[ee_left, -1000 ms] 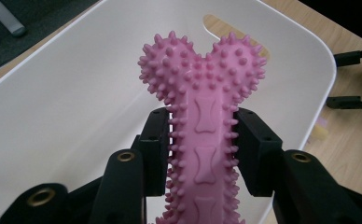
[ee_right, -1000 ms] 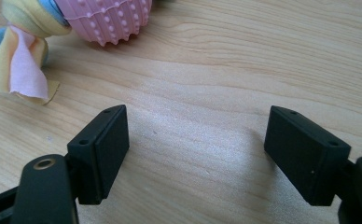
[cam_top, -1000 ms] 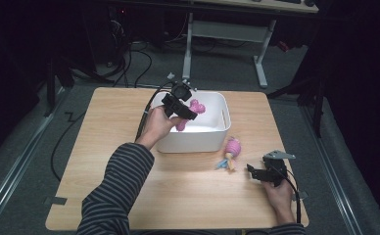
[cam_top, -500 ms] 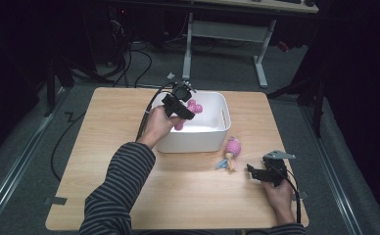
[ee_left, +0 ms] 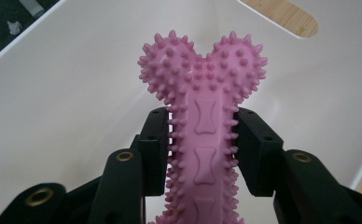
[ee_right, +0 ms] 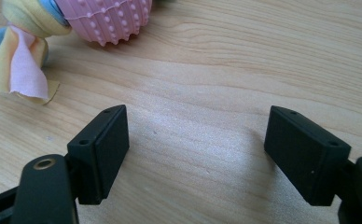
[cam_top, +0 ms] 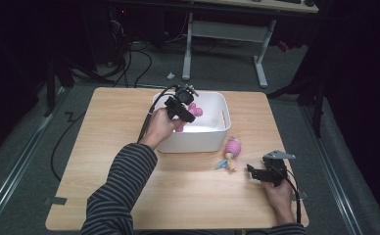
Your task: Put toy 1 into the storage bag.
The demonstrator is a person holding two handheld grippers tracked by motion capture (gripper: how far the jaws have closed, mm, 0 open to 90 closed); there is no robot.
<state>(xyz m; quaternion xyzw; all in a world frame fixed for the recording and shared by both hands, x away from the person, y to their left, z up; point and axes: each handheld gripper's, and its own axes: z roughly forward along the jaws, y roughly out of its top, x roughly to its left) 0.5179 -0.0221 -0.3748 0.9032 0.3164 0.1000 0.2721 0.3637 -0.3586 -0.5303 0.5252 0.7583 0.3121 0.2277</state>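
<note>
Since the earlier frame the left gripper (cam_top: 187, 108), clamped on the pink bone (ee_left: 202, 116), has barely shifted over the bin (cam_top: 212, 134); we lower it well inside before releasing, while the right gripper (ee_right: 198, 149) waits agape at the table's (cam_top: 114, 117) 4 o'clock.

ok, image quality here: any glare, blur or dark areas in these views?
High view: table evenly lit, surrounding floor nearly black, white bin close to blown out. Left gripper view: pink spiky bone toy sharp, slight sheen, bin walls bright. Right gripper view: wood grain crisp, soft shadows under the pads, no blur.
</note>
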